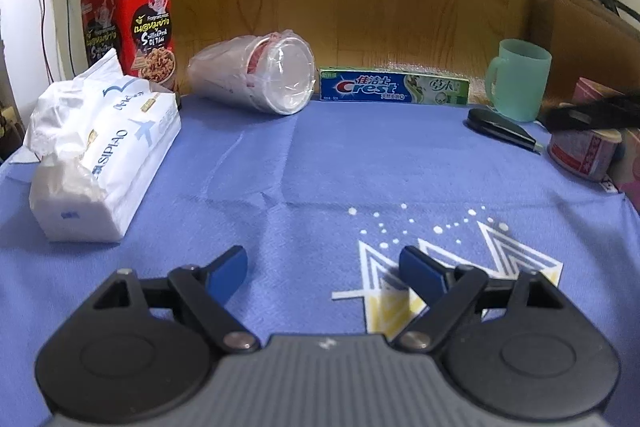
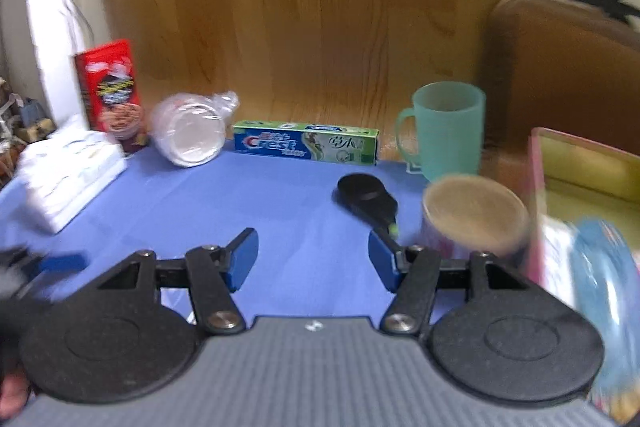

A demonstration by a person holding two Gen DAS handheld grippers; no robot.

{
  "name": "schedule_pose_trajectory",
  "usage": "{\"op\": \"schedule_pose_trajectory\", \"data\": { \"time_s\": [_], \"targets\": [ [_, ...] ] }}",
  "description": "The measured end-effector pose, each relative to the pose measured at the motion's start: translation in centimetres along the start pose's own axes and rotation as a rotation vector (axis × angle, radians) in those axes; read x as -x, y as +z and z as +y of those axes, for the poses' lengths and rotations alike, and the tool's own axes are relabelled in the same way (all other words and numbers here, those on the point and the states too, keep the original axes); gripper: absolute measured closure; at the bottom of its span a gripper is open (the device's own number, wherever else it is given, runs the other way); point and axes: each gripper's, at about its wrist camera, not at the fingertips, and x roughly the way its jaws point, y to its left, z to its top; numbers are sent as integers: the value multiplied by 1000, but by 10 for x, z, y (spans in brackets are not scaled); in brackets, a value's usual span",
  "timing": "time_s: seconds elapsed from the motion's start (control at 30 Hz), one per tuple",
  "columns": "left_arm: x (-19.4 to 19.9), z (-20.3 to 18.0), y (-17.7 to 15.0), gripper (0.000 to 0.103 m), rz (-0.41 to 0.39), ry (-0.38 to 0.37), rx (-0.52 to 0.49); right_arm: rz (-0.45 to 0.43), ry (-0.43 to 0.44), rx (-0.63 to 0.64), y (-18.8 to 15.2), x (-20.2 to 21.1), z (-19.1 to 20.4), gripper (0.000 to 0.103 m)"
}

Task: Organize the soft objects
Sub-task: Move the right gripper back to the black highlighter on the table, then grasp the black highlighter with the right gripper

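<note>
A white soft pack of tissues point(image 1: 92, 163) lies at the left on the blue cloth point(image 1: 312, 167); the right wrist view shows the tissue pack point(image 2: 68, 171) blurred. A clear bag of plastic cups point(image 1: 260, 75) lies on its side at the back, also visible as the bag point(image 2: 188, 135). My left gripper point(image 1: 322, 261) is open over bare cloth, right of and nearer than the tissues. My right gripper point(image 2: 314, 249) is open above the cloth with nothing between its blue pads. A dark blur at the right edge is the right gripper point(image 1: 592, 115).
At the back stand a red tin point(image 1: 128, 27), a Crest toothpaste box point(image 1: 394, 87) and a green mug point(image 2: 444, 131). A black flat tool point(image 2: 368, 197) and a tape roll point(image 2: 476, 215) lie right. A pink box point(image 2: 580, 187) holds a blue packet point(image 2: 604, 287).
</note>
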Motion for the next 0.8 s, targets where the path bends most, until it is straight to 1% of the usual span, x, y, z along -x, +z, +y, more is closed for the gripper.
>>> {"op": "schedule_pose_trajectory", "data": {
  "time_s": [0.1,0.13,0.2,0.27,0.33,0.4,0.47,0.5,0.53,0.6,0.63,0.7,0.8],
  "targets": [
    [0,2,-1,17,-7,-10,18,84,-39,55,28,-49,0,34],
    [0,3,-1,17,-9,-13,24,103,-61,74,33,-61,-2,31],
    [0,4,0,17,-11,-17,31,150,-104,106,43,-85,-4,29],
    [0,4,0,17,-11,-19,34,202,-118,101,48,-104,-11,26],
    [0,4,0,17,-12,-21,38,275,-124,85,50,-122,-18,25],
    [0,6,0,17,-14,-26,45,329,-141,84,53,-138,-24,25],
    [1,6,0,17,-16,-29,50,340,-152,104,54,-142,-25,25],
    [1,6,0,17,-16,-29,51,341,-144,96,53,-141,-26,29],
    [1,6,0,17,-16,-29,52,341,-130,81,52,-140,-27,37],
    [0,6,0,17,-16,-28,51,336,-95,80,51,-136,-26,47],
    [0,6,0,17,-16,-28,51,336,-89,82,51,-135,-26,50],
    [0,6,0,17,-16,-28,50,338,-76,88,49,-130,-22,55],
    [1,6,0,17,-15,-27,49,345,-40,93,49,-125,-17,56]
  ]
}}
